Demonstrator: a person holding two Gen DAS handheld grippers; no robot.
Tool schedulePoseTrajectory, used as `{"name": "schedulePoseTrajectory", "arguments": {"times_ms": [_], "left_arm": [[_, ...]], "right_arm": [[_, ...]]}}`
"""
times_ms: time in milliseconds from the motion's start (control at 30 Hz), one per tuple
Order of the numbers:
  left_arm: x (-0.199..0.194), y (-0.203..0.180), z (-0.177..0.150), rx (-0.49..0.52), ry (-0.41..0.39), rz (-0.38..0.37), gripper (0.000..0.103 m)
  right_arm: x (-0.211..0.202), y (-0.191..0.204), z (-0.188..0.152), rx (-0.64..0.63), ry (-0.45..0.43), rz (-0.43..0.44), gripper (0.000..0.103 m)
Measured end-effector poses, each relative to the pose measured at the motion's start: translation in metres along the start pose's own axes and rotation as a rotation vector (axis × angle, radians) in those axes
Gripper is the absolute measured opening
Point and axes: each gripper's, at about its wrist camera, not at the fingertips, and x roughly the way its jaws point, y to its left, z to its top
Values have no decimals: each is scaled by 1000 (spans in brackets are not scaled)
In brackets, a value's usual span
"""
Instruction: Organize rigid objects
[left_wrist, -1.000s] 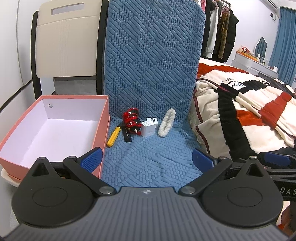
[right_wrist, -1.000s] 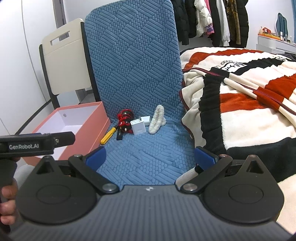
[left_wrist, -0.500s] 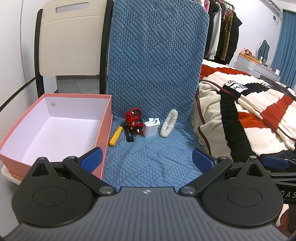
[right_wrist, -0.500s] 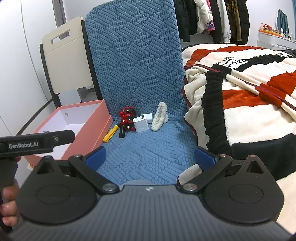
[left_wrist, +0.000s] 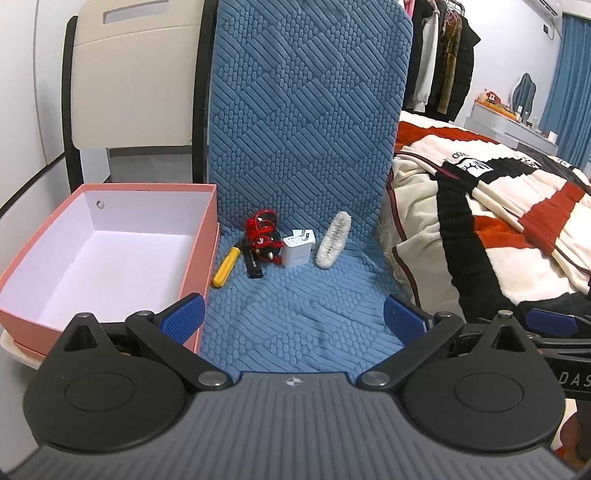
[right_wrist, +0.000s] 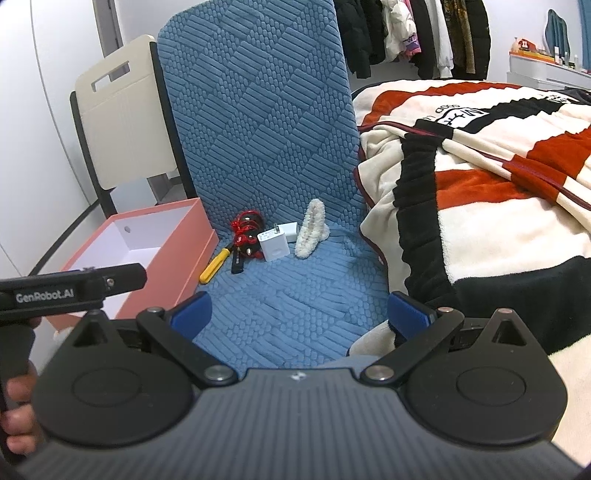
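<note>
Compared with the view one second earlier, both cameras are sitting closer to the blue quilted chair cushion (left_wrist: 306, 147), so the small objects at its back are appearing larger; their arrangement is staying the same. Taking the pink box (left_wrist: 199, 258) as landmark and reading left to right: the box is standing open and empty at the cushion's left edge; just right of it the yellow-handled screwdriver (left_wrist: 225, 272) is lying on the seat, then the black stick (left_wrist: 253, 263), then the red cord bundle (left_wrist: 263, 236) farther back, then the white charger (left_wrist: 297, 248), and farthest right the white fuzzy piece (left_wrist: 333, 243) is leaning on the backrest. The left gripper (left_wrist: 293, 319) is hovering with its blue pads spread wide and nothing between them; the right gripper (right_wrist: 300, 312) is likewise spread wide and empty. The screwdriver's tip is hiding behind the black stick, whose label is too small to read. A second white block (right_wrist: 289, 232) is showing behind the charger only in the right wrist view. The striped blanket (right_wrist: 480, 177) is running off the right edge.
</note>
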Motion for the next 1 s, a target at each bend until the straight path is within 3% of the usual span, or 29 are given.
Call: {"name": "schedulePoseTrajectory", "arguments": {"times_ms": [333, 633, 1000], "left_arm": [[11, 3, -3, 28, -7, -7, 103], [36, 6, 2, 47, -9, 4, 103], [62, 8, 3, 81, -8, -32, 103]], "right_arm": [[9, -3, -3, 12, 5, 5, 103], [30, -10, -5, 19, 27, -48, 103], [43, -11, -3, 26, 14, -49, 103]]}}
